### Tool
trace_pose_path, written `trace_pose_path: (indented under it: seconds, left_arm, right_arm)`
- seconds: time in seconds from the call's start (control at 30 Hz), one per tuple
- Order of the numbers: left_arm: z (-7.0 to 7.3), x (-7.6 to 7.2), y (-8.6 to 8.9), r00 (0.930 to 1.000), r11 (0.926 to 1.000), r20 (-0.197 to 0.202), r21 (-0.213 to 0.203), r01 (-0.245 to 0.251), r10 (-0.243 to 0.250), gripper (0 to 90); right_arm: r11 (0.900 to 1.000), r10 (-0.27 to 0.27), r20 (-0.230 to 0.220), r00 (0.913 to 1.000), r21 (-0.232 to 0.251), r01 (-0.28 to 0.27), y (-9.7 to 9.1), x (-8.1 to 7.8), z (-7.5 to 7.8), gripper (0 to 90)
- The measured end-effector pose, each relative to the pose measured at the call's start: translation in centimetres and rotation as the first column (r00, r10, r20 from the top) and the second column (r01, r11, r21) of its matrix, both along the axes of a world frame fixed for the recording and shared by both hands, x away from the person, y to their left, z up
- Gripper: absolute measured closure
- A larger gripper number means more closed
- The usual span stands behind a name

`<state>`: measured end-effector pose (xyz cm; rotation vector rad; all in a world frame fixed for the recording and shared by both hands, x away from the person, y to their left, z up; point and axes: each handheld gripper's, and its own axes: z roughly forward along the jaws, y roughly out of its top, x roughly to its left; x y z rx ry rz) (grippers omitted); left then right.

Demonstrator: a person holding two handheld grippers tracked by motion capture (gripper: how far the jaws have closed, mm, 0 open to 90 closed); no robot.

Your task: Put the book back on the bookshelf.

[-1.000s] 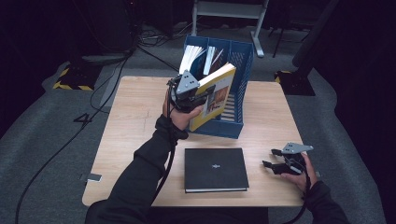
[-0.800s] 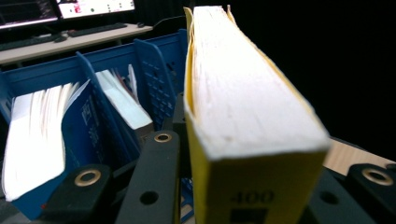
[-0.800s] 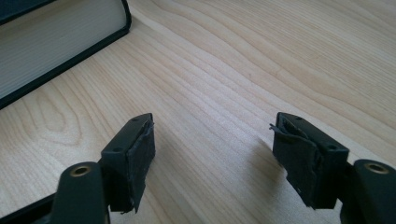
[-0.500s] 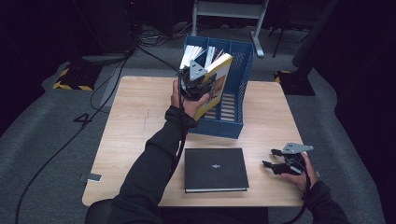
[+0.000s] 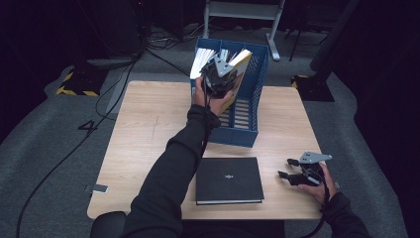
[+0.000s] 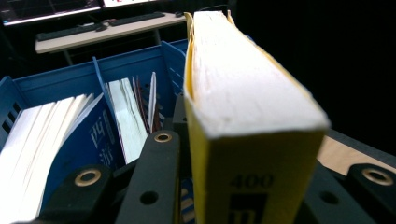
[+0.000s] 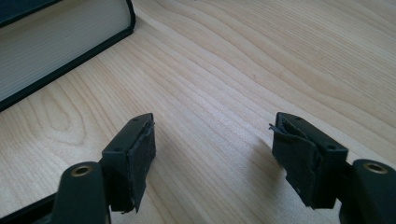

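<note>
A thick yellow book is held upright over the blue file rack, with my left gripper shut on it. In the left gripper view the book stands between the black jaws, above the rack's right slot, beside white and blue books standing in the other slots. A black hardcover book lies flat near the table's front edge. My right gripper rests low on the wood to the right of it, jaws open with nothing between them.
The wooden table has bare room on its left half and behind the right gripper. A small grey object lies at the table's front left corner. Cables run across the floor at the left.
My left gripper has carried the yellow book to the right and farther back, from the rack's left front to above its slots. The right gripper has stayed put.
</note>
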<state>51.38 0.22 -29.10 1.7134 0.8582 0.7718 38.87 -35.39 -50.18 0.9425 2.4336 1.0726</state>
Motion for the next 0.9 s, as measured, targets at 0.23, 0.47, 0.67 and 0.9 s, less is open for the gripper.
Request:
trace_pose_path:
  seconds: [0.23, 0.47, 0.67, 0.9]
  left_arm:
    - [0.7, 1.5, -0.5, 0.9990, 0.9987, -0.011, -0.026, -0.044, 0.044, 75.3]
    - [0.4, 2.9, -1.5, 0.9948, 0.9933, -0.025, -0.057, -0.100, 0.099, 75.2]
    - [-0.6, 3.6, -2.2, 0.9893, 0.9864, -0.041, -0.081, -0.143, 0.140, 75.2]
    - [-1.6, 3.9, -3.0, 0.9842, 0.9820, -0.041, -0.072, -0.175, 0.172, 75.1]
  right_arm:
    - [1.0000, 0.007, -0.003, 1.0000, 0.002, -0.007, 0.0, 0.0, 0.0, 30.4]
    - [0.9999, 0.010, 0.000, 0.9999, 0.004, -0.010, 0.1, -0.1, 0.0, 30.5]
    - [0.9999, 0.012, 0.004, 0.9999, 0.004, -0.013, 0.1, -0.1, 0.0, 30.6]
    - [0.9999, 0.017, 0.002, 0.9999, 0.000, -0.017, 0.2, -0.1, 0.0, 30.6]
